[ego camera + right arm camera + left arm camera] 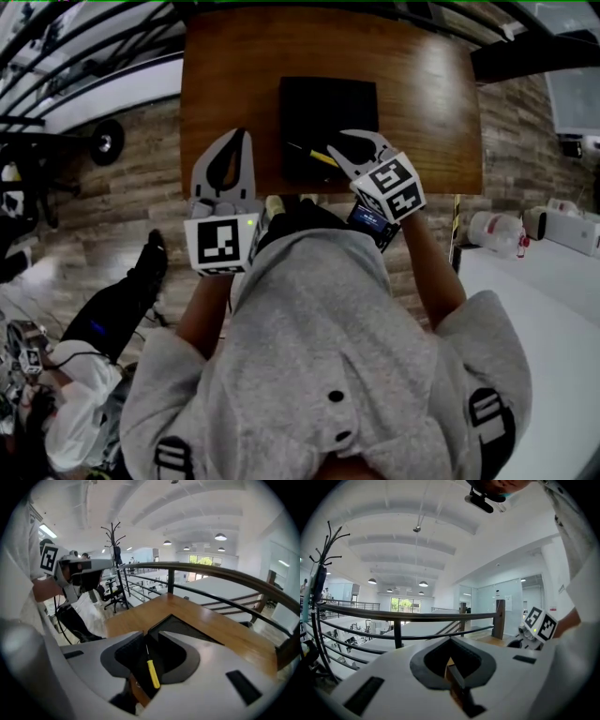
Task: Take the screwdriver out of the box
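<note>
Closest to the lens, our grey hooded top (309, 356) fills the lower part of the head view, both forearms reaching out from it over a wooden table (422, 94). In our left hand, the left gripper (241, 134) hangs above the table's near left edge, its jaws pressed together tip to tip with nothing between them; its own view looks level across the hall, not at the work. In our right hand, the right gripper (151, 637) tilts down over the near edge of a black box (328, 108), jaws spread and pinching nothing. Through that gap we see the screwdriver (153, 673), yellow handle towards us and thin shaft pointing away, lying inside the box near its front side, clear of both jaws. The box sits open on the table, close to the near edge and roughly midway along it. Beyond the far edge runs a dark railing (211, 573), then a coat stand (114, 541) and a bright white hall with round ceiling lamps.
</note>
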A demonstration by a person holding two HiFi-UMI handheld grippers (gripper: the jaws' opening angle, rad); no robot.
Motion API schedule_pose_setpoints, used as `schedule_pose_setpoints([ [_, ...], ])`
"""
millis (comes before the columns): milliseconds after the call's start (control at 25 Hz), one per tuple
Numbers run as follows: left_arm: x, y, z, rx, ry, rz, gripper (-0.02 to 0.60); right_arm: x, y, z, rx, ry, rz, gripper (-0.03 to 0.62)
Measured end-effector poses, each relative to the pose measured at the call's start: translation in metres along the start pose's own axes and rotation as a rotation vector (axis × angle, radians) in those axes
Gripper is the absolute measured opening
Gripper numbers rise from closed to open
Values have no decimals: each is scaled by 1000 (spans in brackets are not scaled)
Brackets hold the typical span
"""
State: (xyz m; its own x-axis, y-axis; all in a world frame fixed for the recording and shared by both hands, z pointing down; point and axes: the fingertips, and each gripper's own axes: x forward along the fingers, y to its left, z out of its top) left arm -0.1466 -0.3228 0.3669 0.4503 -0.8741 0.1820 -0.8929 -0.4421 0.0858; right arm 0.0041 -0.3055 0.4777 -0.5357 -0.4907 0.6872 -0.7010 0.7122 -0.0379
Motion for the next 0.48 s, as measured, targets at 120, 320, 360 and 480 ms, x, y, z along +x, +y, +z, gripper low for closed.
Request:
schedule_pose_setpoints([
  [120,2,6,2,-1,9,30,8,15,2,-17,-48,85,70,119],
  [320,10,12,0,3,32,69,8,38,1,-37,-76,171,168,118],
  [360,12,11,-1,3,39,74,8,42,0,-40,-78,183,183,118],
  [480,16,4,-2,10,56,84,8,48,-1,-52,-77,222,226,134],
])
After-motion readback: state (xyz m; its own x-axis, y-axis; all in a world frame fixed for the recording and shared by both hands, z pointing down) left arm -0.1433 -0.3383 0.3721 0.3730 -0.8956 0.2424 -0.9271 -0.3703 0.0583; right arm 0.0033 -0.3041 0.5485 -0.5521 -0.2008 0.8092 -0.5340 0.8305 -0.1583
